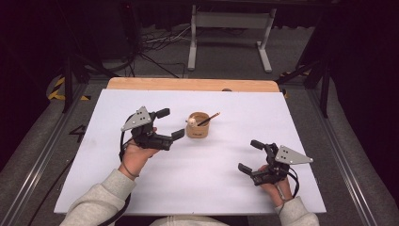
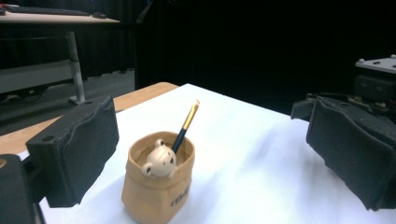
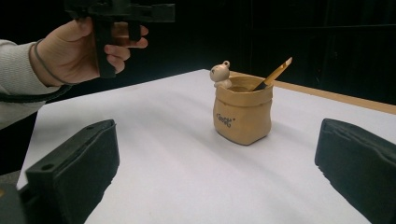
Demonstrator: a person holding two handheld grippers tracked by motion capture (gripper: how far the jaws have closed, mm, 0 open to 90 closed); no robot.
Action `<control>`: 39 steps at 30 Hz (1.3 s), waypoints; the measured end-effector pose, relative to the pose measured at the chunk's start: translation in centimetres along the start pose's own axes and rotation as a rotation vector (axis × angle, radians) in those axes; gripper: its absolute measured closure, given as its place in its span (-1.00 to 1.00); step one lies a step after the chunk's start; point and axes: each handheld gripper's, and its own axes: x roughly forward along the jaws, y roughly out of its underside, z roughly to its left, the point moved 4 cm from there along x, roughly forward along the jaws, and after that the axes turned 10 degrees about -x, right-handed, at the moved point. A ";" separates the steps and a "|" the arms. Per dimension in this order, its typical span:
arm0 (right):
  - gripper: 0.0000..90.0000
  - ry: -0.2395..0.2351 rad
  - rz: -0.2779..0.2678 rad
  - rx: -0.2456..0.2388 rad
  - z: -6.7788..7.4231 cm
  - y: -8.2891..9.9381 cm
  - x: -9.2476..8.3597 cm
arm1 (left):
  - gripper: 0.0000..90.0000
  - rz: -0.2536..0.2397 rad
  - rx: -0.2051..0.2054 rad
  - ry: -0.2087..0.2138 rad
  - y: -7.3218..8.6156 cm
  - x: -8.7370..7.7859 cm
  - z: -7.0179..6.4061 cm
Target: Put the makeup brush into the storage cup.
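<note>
While the pencil [image 1: 209, 119] is seen leaning in the pot [image 1: 197, 126], tip down and gilded end up over the rim, the placing is judged done; what is left, if anything, is drawing the hands back. The pot is set on the white sheet [image 1: 197, 188] near the table's middle, just beside the left gripper [image 1: 170, 123] and well apart from the right gripper [image 1: 251, 156]. Nothing is held: the left jaws are spread wide, with the pot seen beyond them and not pressed, and the right jaws are likewise parted over bare sheet. The pot is shaped like a small sack, tan and matt, with soft creases, a rolled lip and dark lettering on its side; a pale bear head [image 2: 159, 159] is perched on the rim. The pencil is slim, dark-barrelled with a yellow band. Black, foam-like pads are seen on the jaws. A strip of wood [image 1: 188, 84] is left uncovered at the far edge.
</note>
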 end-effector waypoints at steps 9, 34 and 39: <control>-0.99 0.003 0.002 0.006 -0.1 0.1 0.0 | -0.95 -0.005 -0.031 0.022 0.5 -2.6 -0.2; -0.99 0.006 0.014 0.011 -0.1 0.2 0.0 | -0.95 0.013 -0.031 -0.031 3.1 -9.1 0.4; -0.99 0.006 0.015 0.009 -0.1 0.2 0.1 | -0.95 0.009 -0.042 -0.042 3.9 -10.1 0.5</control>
